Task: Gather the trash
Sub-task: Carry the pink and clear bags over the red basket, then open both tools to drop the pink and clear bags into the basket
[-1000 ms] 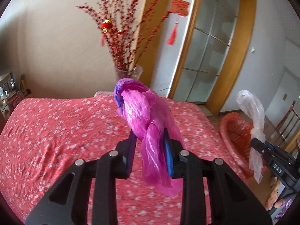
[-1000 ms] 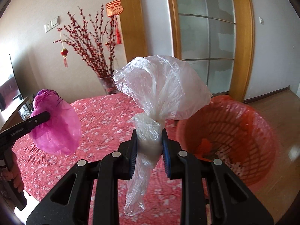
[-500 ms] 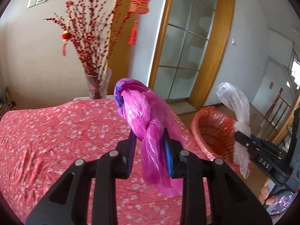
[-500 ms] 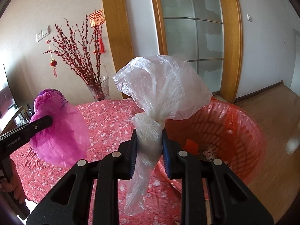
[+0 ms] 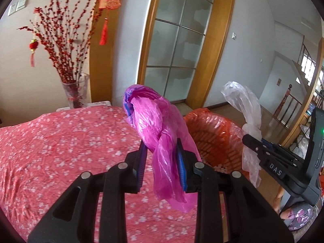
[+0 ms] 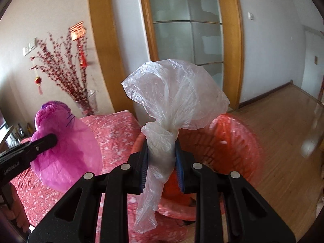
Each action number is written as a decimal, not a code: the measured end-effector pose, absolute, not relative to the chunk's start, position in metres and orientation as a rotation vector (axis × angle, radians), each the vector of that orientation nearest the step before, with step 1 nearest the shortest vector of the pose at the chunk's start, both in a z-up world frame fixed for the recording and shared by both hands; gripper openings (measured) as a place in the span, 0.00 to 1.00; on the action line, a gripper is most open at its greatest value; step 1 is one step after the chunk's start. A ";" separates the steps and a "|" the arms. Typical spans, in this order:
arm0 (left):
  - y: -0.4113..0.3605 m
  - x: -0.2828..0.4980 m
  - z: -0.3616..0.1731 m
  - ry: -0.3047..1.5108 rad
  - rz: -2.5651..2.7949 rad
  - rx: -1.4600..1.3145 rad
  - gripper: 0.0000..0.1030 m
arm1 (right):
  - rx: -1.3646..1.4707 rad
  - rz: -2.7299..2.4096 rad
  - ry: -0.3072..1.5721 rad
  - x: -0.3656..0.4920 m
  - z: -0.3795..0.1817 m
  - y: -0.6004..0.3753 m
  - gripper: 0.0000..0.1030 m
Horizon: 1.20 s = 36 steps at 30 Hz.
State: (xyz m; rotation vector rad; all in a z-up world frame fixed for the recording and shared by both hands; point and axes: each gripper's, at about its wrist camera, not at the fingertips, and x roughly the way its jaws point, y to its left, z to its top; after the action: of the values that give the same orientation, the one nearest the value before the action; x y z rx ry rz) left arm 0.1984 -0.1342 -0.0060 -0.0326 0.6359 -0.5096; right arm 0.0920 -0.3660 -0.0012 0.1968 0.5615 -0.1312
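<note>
My left gripper [image 5: 162, 151] is shut on a knotted magenta plastic bag [image 5: 160, 125], held in the air over the red table. My right gripper [image 6: 161, 154] is shut on a knotted clear plastic bag [image 6: 174, 97], held just above the near rim of the orange basket [image 6: 232, 141]. The basket [image 5: 214, 133] stands on the floor to the right of the table and has some scraps inside. The clear bag [image 5: 247, 105] and right gripper show at the right of the left wrist view. The magenta bag [image 6: 66, 141] shows at the left of the right wrist view.
A table with a red flowered cloth [image 5: 60, 145] fills the left. A glass vase of red branches [image 5: 75, 89] stands at its far edge. A wood-framed glass door [image 5: 178, 46] is behind. Wooden floor [image 6: 283, 131] lies right of the basket.
Both grippers have swung right toward the basket, bags still held. The basket now looms larger and sits directly under the clear bag.
</note>
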 end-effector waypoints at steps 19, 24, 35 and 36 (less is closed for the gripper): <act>-0.234 0.230 -0.017 0.690 -0.632 0.004 0.29 | 0.256 -0.214 0.552 0.107 0.002 -0.436 0.24; -0.255 0.237 -0.027 0.714 -0.628 0.024 0.45 | 0.320 -0.215 0.567 0.115 -0.001 -0.454 0.50; -0.207 0.204 -0.020 0.601 -0.530 0.057 0.71 | 0.259 -0.330 0.484 0.070 0.009 -0.442 0.93; -0.198 0.197 -0.017 0.576 -0.508 0.060 0.74 | 0.245 -0.341 0.458 0.061 0.014 -0.435 0.95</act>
State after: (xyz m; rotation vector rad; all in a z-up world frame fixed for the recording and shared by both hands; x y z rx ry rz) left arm 0.1965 -0.1976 -0.0167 0.0604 0.5755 -0.5081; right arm 0.0609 -0.4346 0.0140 0.2448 0.4578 -0.3409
